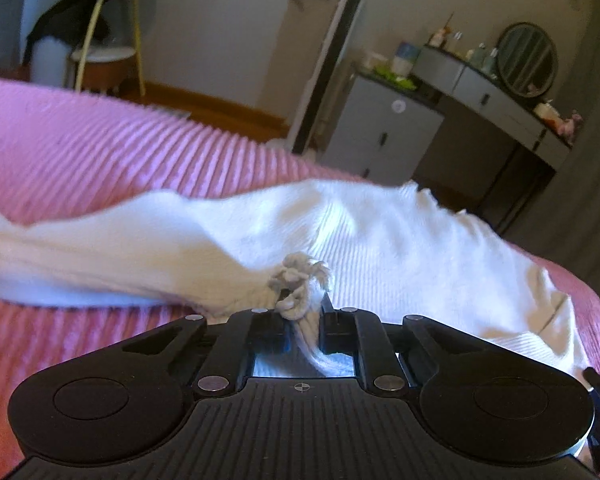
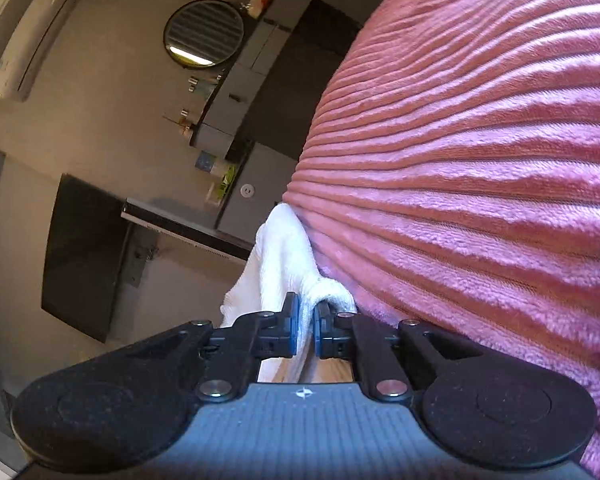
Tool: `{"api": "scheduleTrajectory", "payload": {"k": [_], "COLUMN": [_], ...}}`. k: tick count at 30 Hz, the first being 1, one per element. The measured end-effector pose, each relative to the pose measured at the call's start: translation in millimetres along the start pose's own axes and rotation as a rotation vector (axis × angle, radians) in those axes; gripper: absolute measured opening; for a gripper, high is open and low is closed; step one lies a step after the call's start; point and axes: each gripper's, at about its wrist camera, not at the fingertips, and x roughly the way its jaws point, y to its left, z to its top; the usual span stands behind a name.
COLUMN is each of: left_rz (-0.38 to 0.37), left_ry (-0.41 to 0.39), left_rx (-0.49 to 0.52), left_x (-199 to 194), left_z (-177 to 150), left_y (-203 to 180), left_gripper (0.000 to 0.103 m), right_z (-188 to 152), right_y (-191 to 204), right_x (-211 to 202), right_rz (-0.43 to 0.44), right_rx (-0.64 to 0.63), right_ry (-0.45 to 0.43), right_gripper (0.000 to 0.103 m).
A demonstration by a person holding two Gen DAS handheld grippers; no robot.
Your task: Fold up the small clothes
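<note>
A small white ribbed garment [image 1: 380,236] lies stretched across the pink ribbed blanket [image 1: 100,148]. My left gripper [image 1: 302,312] is shut on a bunched, frilly edge of the garment, with cloth pinched between the jaws. In the right wrist view, my right gripper [image 2: 307,316] is shut on another part of the white garment [image 2: 278,260], which hangs at the edge of the pink blanket [image 2: 480,160]. That view is rolled sideways.
A grey dresser [image 1: 384,128] and a vanity desk with a round mirror [image 1: 527,60] stand beyond the bed. A side table with thin yellow legs [image 1: 108,44] stands at the far left on a wooden floor. A dark screen [image 2: 84,256] hangs on the wall.
</note>
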Motion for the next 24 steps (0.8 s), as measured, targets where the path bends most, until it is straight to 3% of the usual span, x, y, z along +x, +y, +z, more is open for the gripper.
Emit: {"api": "scheduleTrajectory", "payload": {"k": [5,7,10,13,17,19,21,22,23,24], "left_rz": [-0.008,0.022,0.115,0.059,0.023,0.013,0.016,0.026,0.034,0.042], "left_ry": [-0.085,-0.058,0.015,0.003,0.009,0.022,0.033,0.042,0.044,0.045], "left_rx": [0.053,0.081,0.065,-0.006,-0.055,-0.041,-0.021,-0.010,0.001,0.018], "left_x": [-13,-7,6,1,-1,2,5,8,10,11], "left_z": [10,10,6,3,6,7,7,7,6,8], "left_y": [-6,-8,0,14,22,20,16,14,12,9], "left_gripper": [0.014,0.018,0.024,0.032,0.037,0.032,0.027,0.016,0.011,0.011], "right_z": [0,2,7,3,-24,-38,-48,-50,-50,-48], "right_y": [13,18,33,47,59,59,54,48,43,42], "right_x": [-11,-18,-34,-40,-19,-6,8,13,14,12], "right_rz": [-0.048,-0.083,-0.180,-0.083,0.044,0.026,-0.058,-0.098,-0.107,-0.107], "right_rx": [-0.079,-0.110,-0.210,-0.280,-0.350,-0.391,-0.430,-0.441,-0.446,-0.439], "right_ry": [0.010,0.003,-0.078,-0.105,0.010,0.081,0.139,0.156,0.150,0.145], "right_gripper": [0.008,0.009,0.018,0.019,0.019,0.019,0.019,0.013,0.003,0.001]}}
